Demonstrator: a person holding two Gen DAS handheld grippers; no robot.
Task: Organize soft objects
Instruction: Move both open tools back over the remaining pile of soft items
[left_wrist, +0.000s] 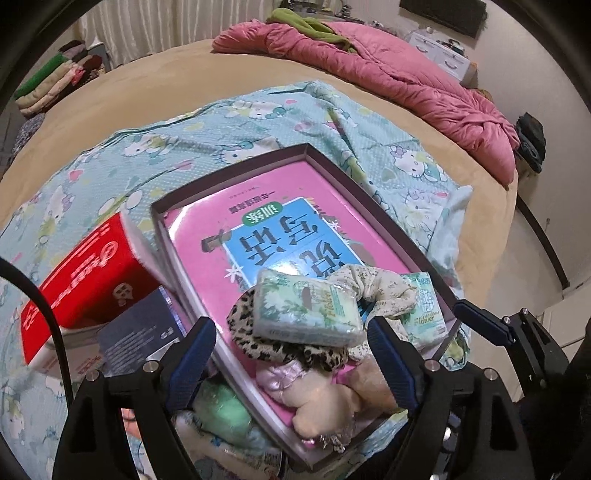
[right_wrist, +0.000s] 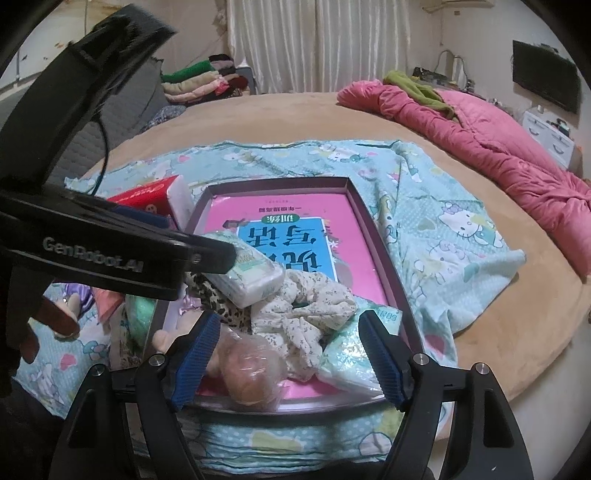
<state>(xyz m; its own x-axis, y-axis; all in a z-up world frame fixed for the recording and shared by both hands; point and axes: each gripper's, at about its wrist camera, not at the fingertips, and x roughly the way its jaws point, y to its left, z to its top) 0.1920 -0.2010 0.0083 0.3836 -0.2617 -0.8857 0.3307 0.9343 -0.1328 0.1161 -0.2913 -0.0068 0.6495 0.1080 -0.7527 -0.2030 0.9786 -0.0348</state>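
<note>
1. The left gripper (left_wrist: 291, 354) stands wide, jaws parted and holding nothing, over the near end of the shallow purple-walled cardboard tray (left_wrist: 373, 184).
2. The right gripper (right_wrist: 288, 354) is likewise wide and unladen at the tray's near edge.
3. A green-printed plastic tissue pack (left_wrist: 308, 308) lies on a leopard-print fabric scrunchie (left_wrist: 258, 332) beside a cream floral scrunchie (right_wrist: 310, 306), all in the tray's near end on the pink book cover (left_wrist: 280, 192)

light: dim, warm indoor, soft and even, source not visible | shadows: faint | glare: pale sheen on the glossy pink book cover (left_wrist: 207, 240) (right_wrist: 236, 206) | distortion: strong fisheye, tan round bed edge (right_wrist: 498, 362) bows, black vignette at corners | focus: close black gripper frames soft, mild overall noise
</note>
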